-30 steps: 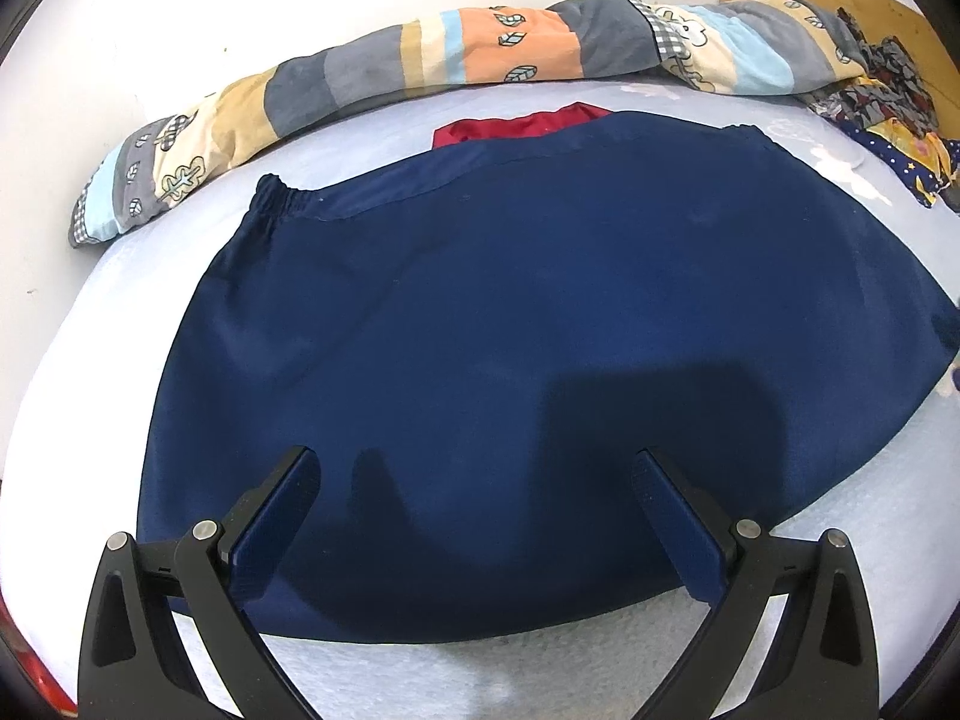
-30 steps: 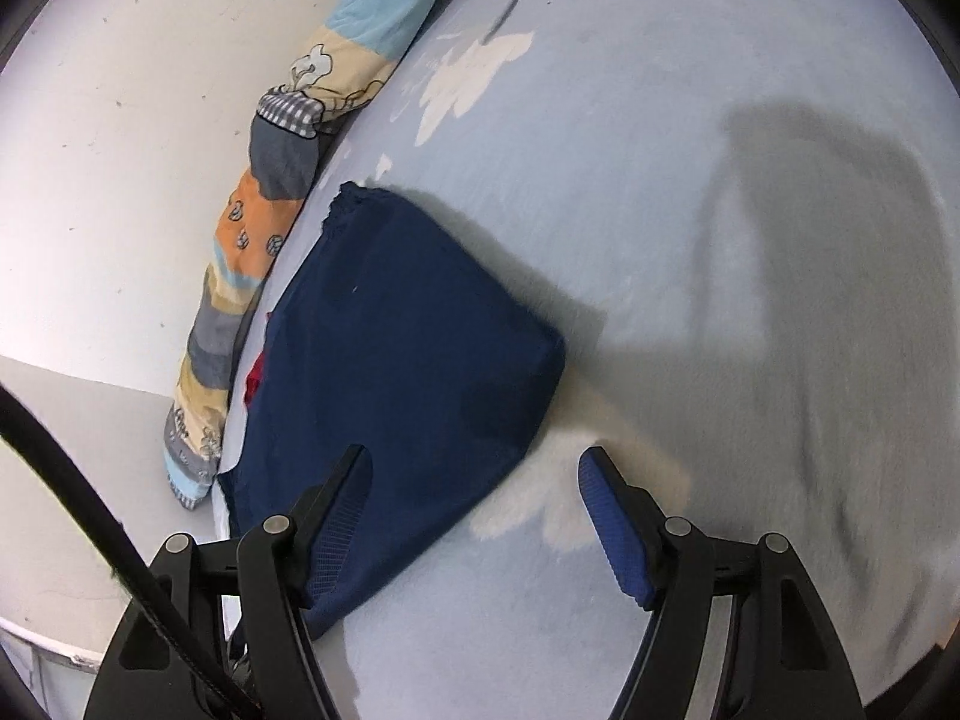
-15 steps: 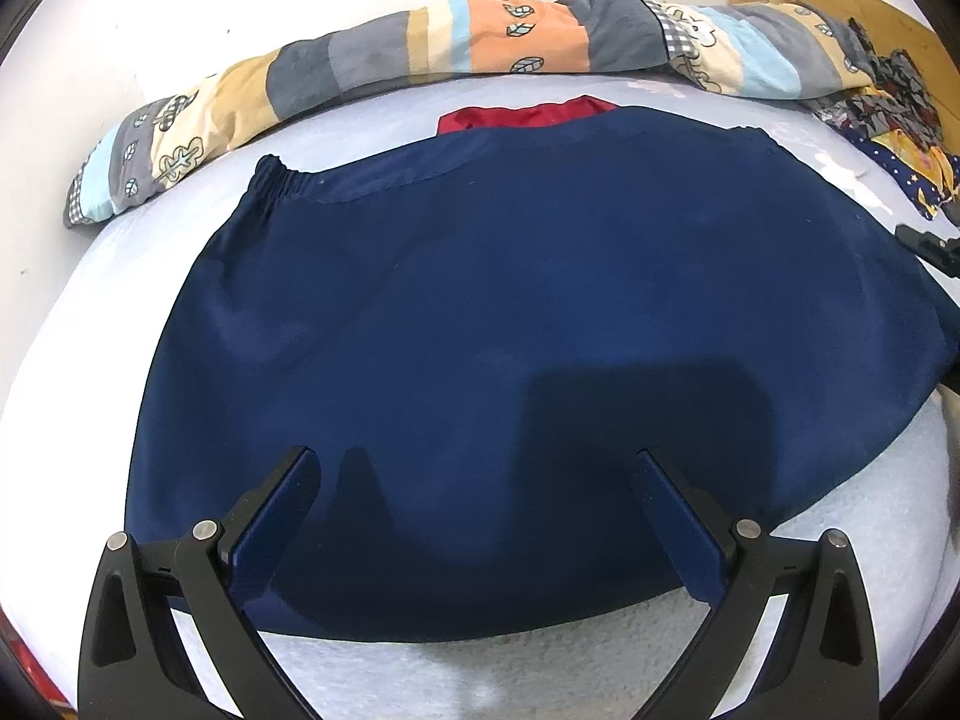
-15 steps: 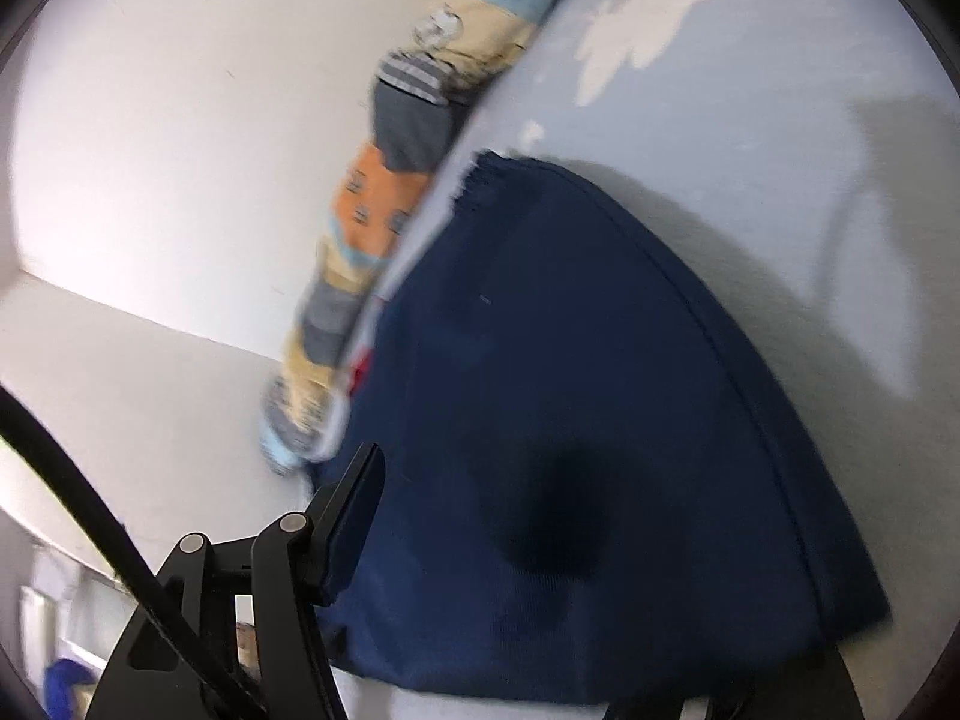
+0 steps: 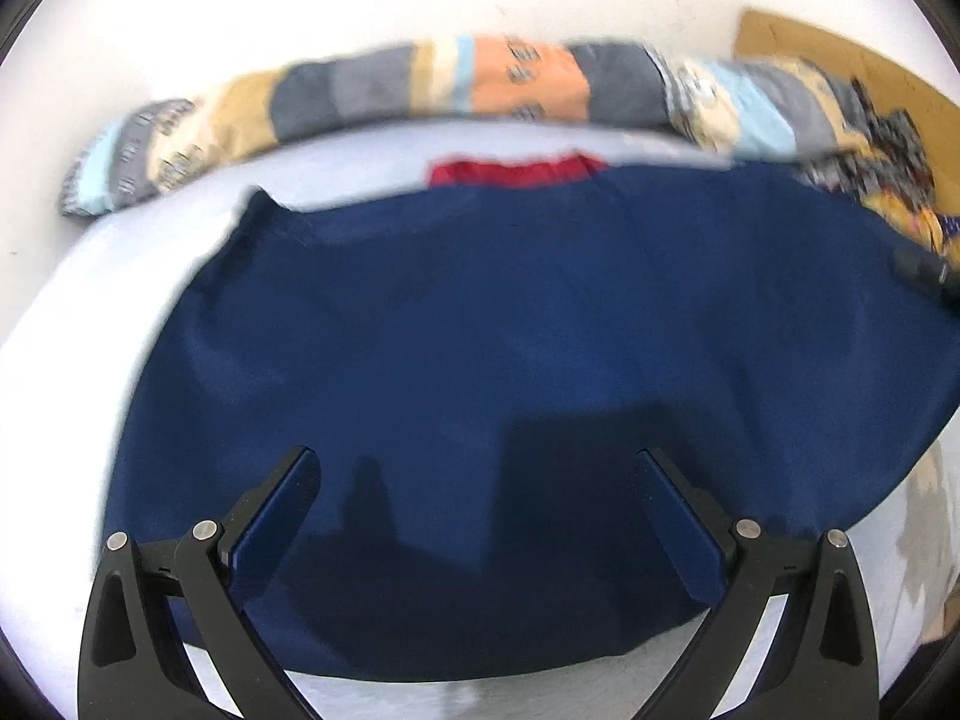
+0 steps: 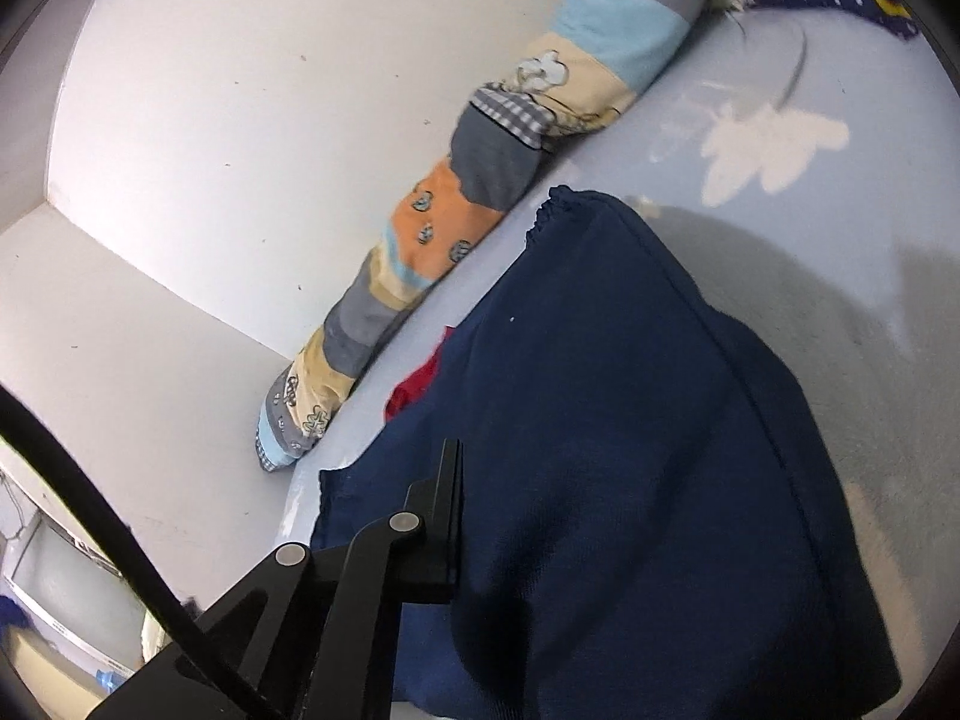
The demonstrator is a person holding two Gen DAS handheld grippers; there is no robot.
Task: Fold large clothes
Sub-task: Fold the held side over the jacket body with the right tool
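A large navy blue garment point(image 5: 510, 360) lies folded flat on the pale blue bed sheet point(image 5: 90, 312). It also shows in the right wrist view point(image 6: 630, 450), with its gathered waistband at the far end. My left gripper point(image 5: 480, 516) is open and empty, hovering over the garment's near edge. Only one finger point(image 6: 447, 516) of my right gripper shows, low over the garment near its right side; the other finger is hidden. A tip of the right gripper point(image 5: 924, 267) shows at the right edge of the left wrist view.
A patchwork bolster point(image 5: 450, 84) lies along the white wall point(image 6: 270, 120). A red cloth point(image 5: 516, 171) pokes out behind the navy garment. A pile of patterned clothes point(image 5: 882, 180) sits at the far right. A wooden board point(image 5: 840, 54) stands behind it.
My right gripper has swung left and down over the navy garment, so one finger has left its view. My left gripper has moved slightly closer above the near edge; its view is blurred.
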